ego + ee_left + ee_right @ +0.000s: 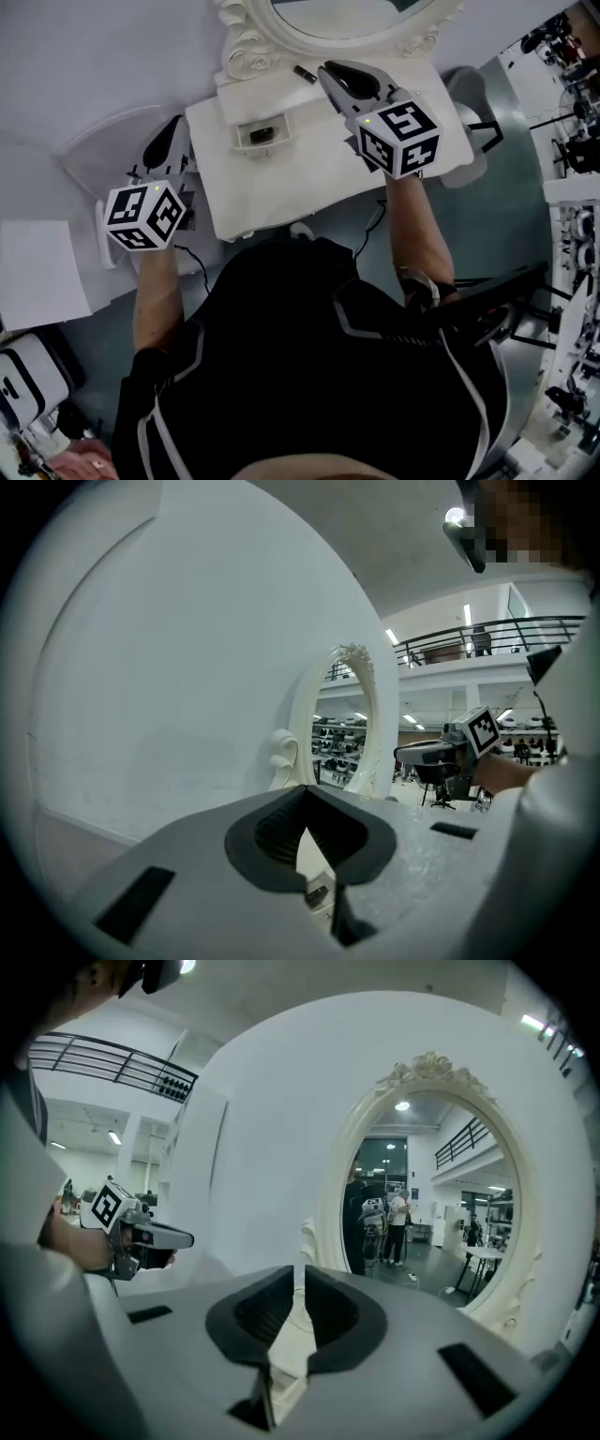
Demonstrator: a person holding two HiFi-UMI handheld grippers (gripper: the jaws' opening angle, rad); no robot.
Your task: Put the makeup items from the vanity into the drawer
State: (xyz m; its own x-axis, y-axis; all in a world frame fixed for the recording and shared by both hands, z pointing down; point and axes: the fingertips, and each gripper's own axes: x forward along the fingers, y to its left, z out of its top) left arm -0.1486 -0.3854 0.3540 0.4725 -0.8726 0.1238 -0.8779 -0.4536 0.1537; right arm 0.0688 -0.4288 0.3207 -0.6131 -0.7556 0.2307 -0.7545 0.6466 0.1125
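Nearest the camera was the person's black top (309,375), with both bare forearms reaching forward. The left gripper (172,127) hung just beside the left edge of the white table (281,187) and pointed toward the wall. Its fingers were pressed together at the tips with nothing between them. The right gripper (330,75) reached over the table's far right part, its fingers a narrow slit apart and holding nothing.

Between the two grippers, the small drawer (246,142) stood open toward the person. A dark makeup item (263,133) lay inside it, its long axis running across the drawer from left to right.

Farther back, a slim dark makeup stick (305,73) lay flat on the table's raised back ledge, just left of the right gripper's fingertips. Its length ran diagonally from far-left to near-right. Behind it rose the oval mirror (347,11) in its ornate white frame.
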